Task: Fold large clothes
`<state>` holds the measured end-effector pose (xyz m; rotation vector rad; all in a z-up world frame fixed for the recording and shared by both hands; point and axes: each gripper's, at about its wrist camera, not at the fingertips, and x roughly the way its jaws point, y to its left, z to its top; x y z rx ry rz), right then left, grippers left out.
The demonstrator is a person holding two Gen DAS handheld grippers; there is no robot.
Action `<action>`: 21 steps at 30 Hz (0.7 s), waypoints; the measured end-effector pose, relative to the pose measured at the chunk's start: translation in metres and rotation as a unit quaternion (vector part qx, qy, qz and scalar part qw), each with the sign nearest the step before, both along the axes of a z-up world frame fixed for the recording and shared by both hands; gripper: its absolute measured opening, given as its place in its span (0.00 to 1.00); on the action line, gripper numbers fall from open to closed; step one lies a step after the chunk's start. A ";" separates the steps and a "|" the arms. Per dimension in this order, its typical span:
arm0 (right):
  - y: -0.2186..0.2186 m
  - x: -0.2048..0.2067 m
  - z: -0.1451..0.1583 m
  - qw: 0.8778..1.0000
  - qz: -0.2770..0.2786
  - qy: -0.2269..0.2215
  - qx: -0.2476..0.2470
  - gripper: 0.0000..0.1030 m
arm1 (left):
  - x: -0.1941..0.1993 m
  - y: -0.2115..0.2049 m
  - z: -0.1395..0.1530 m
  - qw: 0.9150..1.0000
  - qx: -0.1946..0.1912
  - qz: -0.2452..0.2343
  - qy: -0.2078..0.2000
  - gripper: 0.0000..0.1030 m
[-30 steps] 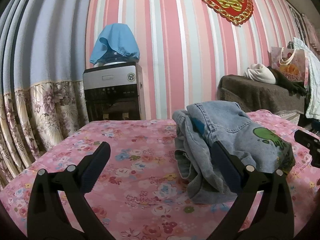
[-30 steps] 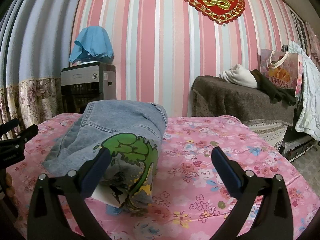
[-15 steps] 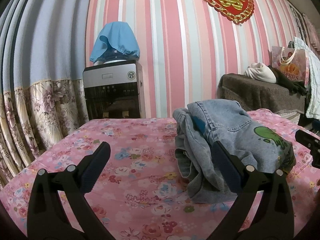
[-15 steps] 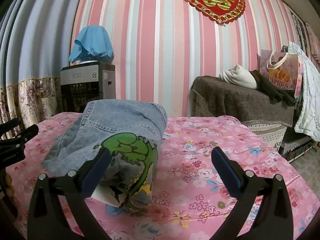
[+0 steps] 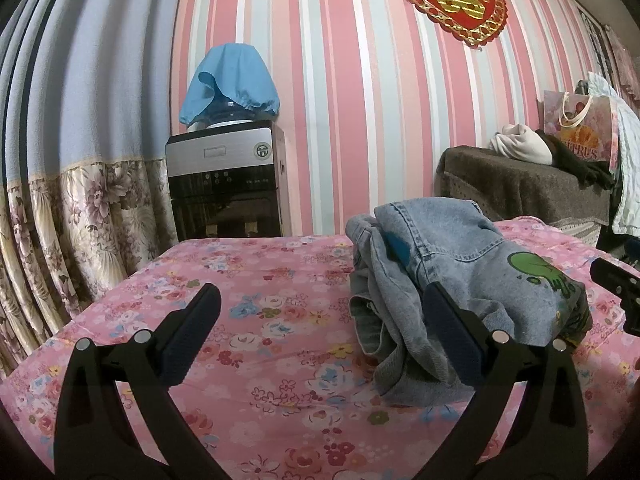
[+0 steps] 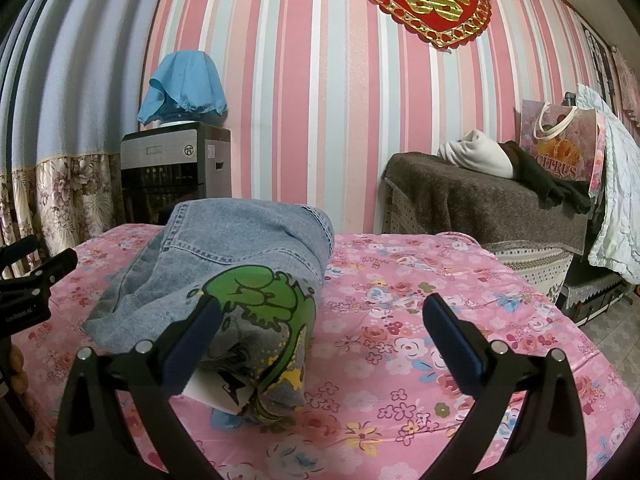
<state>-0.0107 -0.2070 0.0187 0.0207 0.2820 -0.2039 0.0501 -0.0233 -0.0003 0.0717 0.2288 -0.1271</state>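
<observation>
Nothing moved since earlier frame; denim garment bundled on floral bedspread; both grippers' fingers released, empty.

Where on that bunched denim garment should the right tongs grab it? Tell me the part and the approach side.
Grip the near end of the denim garment, the low edge under the green print. It lies just ahead of the open right tongs, slightly to their left. Come in low along the pink floral cloth, since that edge hangs as a pinchable layered fold while the top is a rounded hump.
</observation>
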 end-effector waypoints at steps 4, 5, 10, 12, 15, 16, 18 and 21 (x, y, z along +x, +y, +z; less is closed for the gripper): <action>0.000 0.000 0.000 1.000 0.001 0.000 0.000 0.98 | 0.001 0.002 -0.001 1.000 -0.001 0.003 0.002 0.97; 0.000 0.000 0.000 1.000 0.001 0.000 0.000 0.98 | 0.001 0.002 -0.001 1.000 -0.002 0.003 0.002 0.97; -0.001 -0.001 0.000 1.000 0.001 0.000 -0.001 0.98 | 0.000 0.003 0.000 1.000 -0.003 -0.003 -0.001 0.97; -0.001 0.000 0.000 1.000 0.001 0.000 -0.001 0.98 | 0.000 0.005 0.000 1.000 -0.005 -0.005 0.000 0.97; -0.001 0.000 0.000 1.000 0.001 0.000 -0.001 0.98 | 0.001 0.006 -0.001 1.000 -0.005 -0.012 0.004 0.97; 0.000 0.000 0.001 1.000 0.001 0.000 -0.001 0.98 | 0.001 0.005 -0.001 1.000 -0.004 -0.015 0.006 0.97; -0.001 0.000 0.000 1.000 0.001 0.000 0.000 0.98 | 0.001 0.004 0.000 1.000 -0.001 -0.015 0.004 0.97; -0.001 0.000 0.000 1.000 0.001 0.000 0.000 0.98 | 0.000 0.004 0.000 1.000 -0.001 -0.012 0.002 0.97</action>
